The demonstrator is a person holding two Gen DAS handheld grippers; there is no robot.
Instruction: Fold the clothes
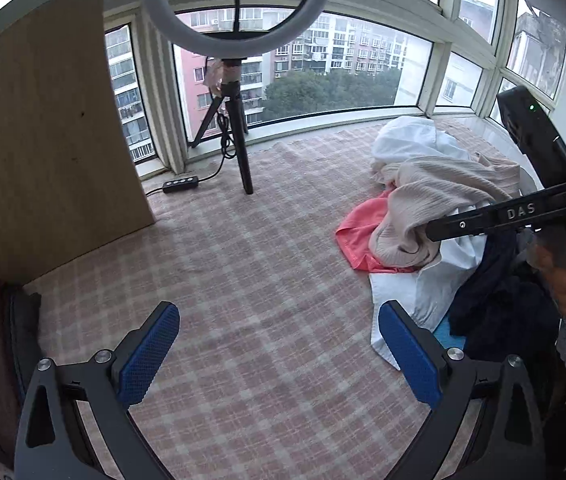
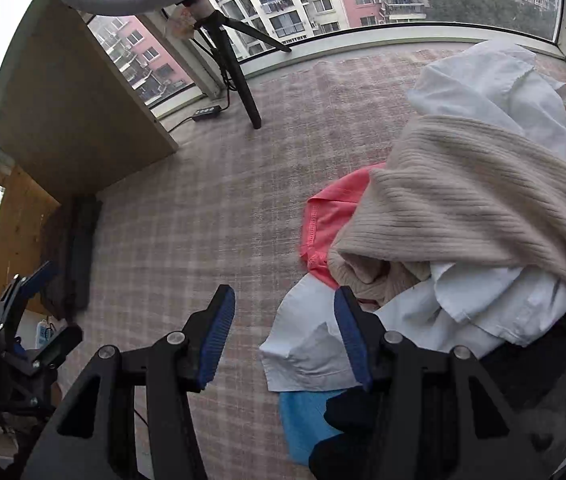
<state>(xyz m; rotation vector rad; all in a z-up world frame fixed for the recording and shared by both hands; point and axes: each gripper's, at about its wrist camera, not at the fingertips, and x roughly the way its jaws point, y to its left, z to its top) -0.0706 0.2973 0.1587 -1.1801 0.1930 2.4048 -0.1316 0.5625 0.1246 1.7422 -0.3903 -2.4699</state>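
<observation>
left tool (image 1: 279, 354) jaws apart, empty | right tool (image 2: 285, 334) jaws apart, empty, at near edge of clothes pile (image 2: 463, 208) | pile crumpled on checked cloth (image 2: 203, 216): white shirt (image 2: 307, 344) nearest, ribbed beige sweater (image 2: 463, 200) on top, coral garment (image 2: 331, 208) beneath

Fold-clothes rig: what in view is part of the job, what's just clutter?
Job:
beige ribbed sweater
coral garment
white shirt
white garment at the back
dark garment
blue item
left gripper, right gripper, both open

Clutter:
ring light tripod
power strip
wooden board
</observation>
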